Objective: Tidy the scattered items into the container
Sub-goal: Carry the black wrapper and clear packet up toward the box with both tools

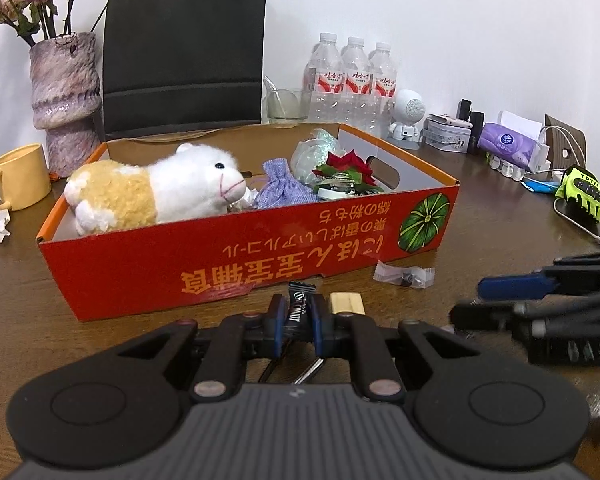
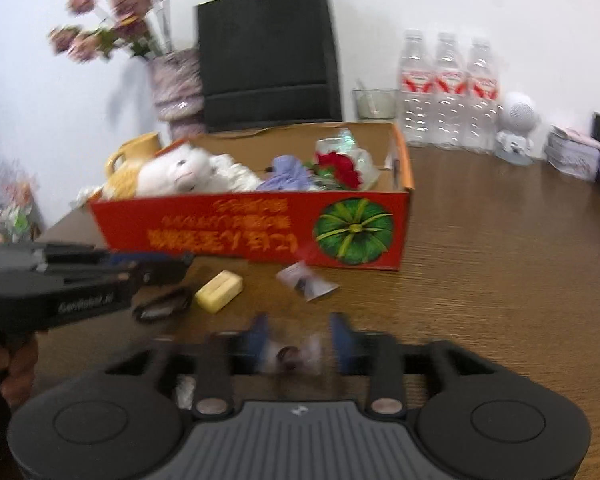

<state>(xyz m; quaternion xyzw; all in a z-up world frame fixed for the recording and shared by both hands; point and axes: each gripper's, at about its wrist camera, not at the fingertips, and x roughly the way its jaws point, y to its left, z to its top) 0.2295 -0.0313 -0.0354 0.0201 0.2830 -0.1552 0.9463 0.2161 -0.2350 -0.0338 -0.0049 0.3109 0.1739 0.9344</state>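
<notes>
Clamping a dark candy wrapper (image 1: 300, 312) between its blue pads, the left hand-held gripper (image 1: 297, 316) stood narrow just in front of the red cardboard box (image 1: 228, 264), which sat on the wooden table (image 1: 480, 240). Inside that box lay a white and tan plush animal (image 1: 152, 192), a small lilac pouch (image 1: 278, 188), a red artificial flower (image 1: 350, 166) and some crinkled clear wrapping (image 1: 314, 150). Just beside the left gripper's right finger, a pale yellow block (image 1: 346, 303) rested on the table, and a little way off toward the box's right end lay a clear packet with small dark parts (image 1: 404, 275), apart from the box wall. The right hand-held gripper (image 2: 300, 344) had its jaws standing about half apart, with a small wrapped sweet (image 2: 294, 354) lying between them; the picture was blurred there, and the pads did not appear to press on it. In the right wrist view the left gripper reached in from the left edge, with the yellow block and the clear packet on the table between it and the box. Behind the box stood a black paper bag (image 1: 184, 48), a mottled vase of dried flowers (image 1: 66, 96), a yellow mug (image 1: 18, 178) and three water bottles (image 1: 354, 76).
</notes>
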